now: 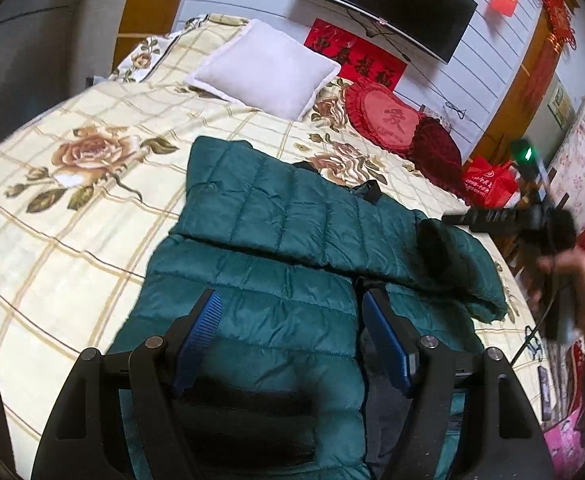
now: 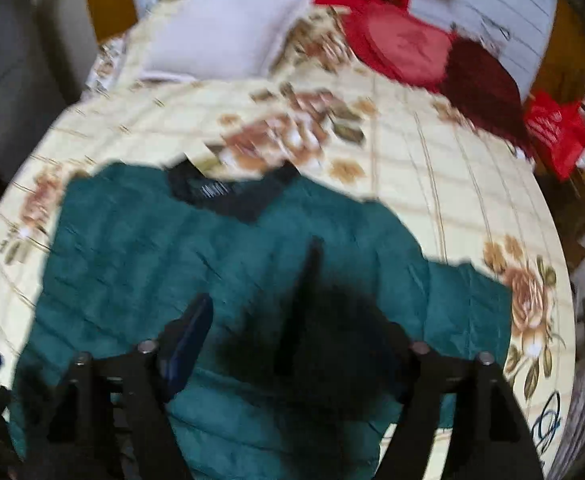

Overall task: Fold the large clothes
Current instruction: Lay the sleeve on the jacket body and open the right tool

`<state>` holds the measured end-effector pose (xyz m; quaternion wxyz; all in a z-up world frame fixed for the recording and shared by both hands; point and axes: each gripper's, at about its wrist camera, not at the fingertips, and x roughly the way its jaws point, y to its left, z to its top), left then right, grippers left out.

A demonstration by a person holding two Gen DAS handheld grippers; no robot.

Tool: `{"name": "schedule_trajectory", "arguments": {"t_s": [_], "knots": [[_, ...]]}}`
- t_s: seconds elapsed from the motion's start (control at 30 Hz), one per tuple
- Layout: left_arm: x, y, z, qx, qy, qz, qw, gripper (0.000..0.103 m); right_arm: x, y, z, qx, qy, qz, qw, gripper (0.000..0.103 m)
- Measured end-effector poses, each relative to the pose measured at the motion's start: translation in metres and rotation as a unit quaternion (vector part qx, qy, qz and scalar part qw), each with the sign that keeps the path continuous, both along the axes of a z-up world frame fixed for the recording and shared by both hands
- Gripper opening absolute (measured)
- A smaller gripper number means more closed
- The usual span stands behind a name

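A dark green quilted puffer jacket (image 1: 276,240) lies on the bed with one sleeve folded across its body. It also shows in the right wrist view (image 2: 164,248), blurred, with its black collar (image 2: 228,196) at the far end. My left gripper (image 1: 290,320) is open and empty, hovering over the jacket's lower front. My right gripper (image 2: 292,320) is open and empty above the jacket's right side; it also shows in the left wrist view (image 1: 492,218), held by a hand at the right.
The bed has a cream floral cover (image 1: 72,200). A white pillow (image 1: 266,68), a red heart cushion (image 1: 388,114) and a dark red cushion (image 1: 436,144) lie at its head. A red bag (image 1: 488,184) stands beside the bed.
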<state>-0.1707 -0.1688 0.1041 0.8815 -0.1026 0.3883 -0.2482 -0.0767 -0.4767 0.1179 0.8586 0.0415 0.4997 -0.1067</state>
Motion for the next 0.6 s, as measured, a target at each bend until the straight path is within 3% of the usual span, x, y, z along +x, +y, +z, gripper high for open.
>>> {"name": "schedule_trajectory", "arguments": {"t_s": [0.17, 0.23, 0.3, 0.37, 0.6], "knots": [[-0.002, -0.004, -0.004, 0.006, 0.003, -0.005, 1.0, 0.055, 0.003, -0.018, -0.058, -0.015, 0.05, -0.046, 0.998, 0.072], [-0.003, -0.004, -0.004, 0.008, 0.002, -0.004, 1.0, 0.055, 0.0, -0.026, -0.069, -0.011, 0.035, -0.056, 0.998, 0.043], [-0.002, -0.003, -0.004, 0.01, 0.002, -0.003, 0.9999, 0.055, -0.003, -0.032, -0.061, 0.015, 0.01, -0.063, 0.998, 0.021], [0.001, 0.0, -0.003, 0.011, 0.001, 0.002, 0.9999, 0.055, -0.007, -0.034, -0.044, 0.058, -0.019, -0.051, 0.997, 0.019], [0.004, 0.004, -0.002, -0.008, 0.004, 0.011, 0.9999, 0.055, 0.004, 0.0, 0.012, 0.121, -0.086, 0.007, 0.989, 0.018]]}}
